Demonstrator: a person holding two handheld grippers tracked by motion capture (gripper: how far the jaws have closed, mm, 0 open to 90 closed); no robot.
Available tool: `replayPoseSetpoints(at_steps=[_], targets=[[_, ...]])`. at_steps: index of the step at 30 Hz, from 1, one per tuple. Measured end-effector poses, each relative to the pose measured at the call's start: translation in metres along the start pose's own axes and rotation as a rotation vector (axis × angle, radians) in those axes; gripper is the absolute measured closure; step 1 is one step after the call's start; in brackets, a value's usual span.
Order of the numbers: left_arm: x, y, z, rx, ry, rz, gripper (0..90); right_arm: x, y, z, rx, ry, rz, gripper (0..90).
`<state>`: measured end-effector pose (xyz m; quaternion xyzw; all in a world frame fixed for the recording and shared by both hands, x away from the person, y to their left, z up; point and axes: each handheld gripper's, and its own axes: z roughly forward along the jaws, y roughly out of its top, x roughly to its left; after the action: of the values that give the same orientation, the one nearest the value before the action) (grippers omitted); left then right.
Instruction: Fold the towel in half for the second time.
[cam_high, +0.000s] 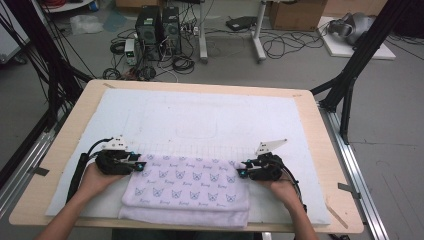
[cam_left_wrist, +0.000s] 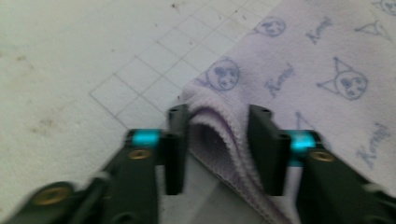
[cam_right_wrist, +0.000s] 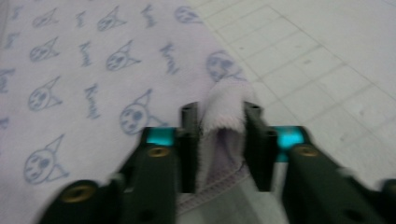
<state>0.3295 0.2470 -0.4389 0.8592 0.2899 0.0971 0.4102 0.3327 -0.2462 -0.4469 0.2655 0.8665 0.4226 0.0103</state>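
Purple towel lies folded on the counter, my left gripper and right gripper each pinch a far corner, so next I lift both together.

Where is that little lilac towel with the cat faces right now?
In the high view the folded towel lies at the near edge of the white mat, between the left hand-held gripper and the right hand-held gripper, which pinch its far corners.
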Motion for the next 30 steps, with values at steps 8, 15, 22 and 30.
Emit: replayPoseSetpoints(at_steps=[8,15,22,30], targets=[[0.006,0.021,0.004,-0.074,0.049,-0.043,82.9,-0.014,0.016,-0.011,-0.009,-0.036,-0.028,82.4],[0.043,0.077,0.021,-0.134,0.155,-0.072,82.9,-0.06,0.062,-0.023,-0.033,-0.158,-0.041,82.2],[0.083,0.104,0.039,-0.077,0.288,-0.111,65.2,-0.105,0.1,-0.028,-0.08,-0.252,0.003,61.5],[0.067,0.079,0.034,-0.09,0.161,-0.095,59.3,-0.088,0.08,-0.012,-0.042,-0.185,0.018,57.0]])
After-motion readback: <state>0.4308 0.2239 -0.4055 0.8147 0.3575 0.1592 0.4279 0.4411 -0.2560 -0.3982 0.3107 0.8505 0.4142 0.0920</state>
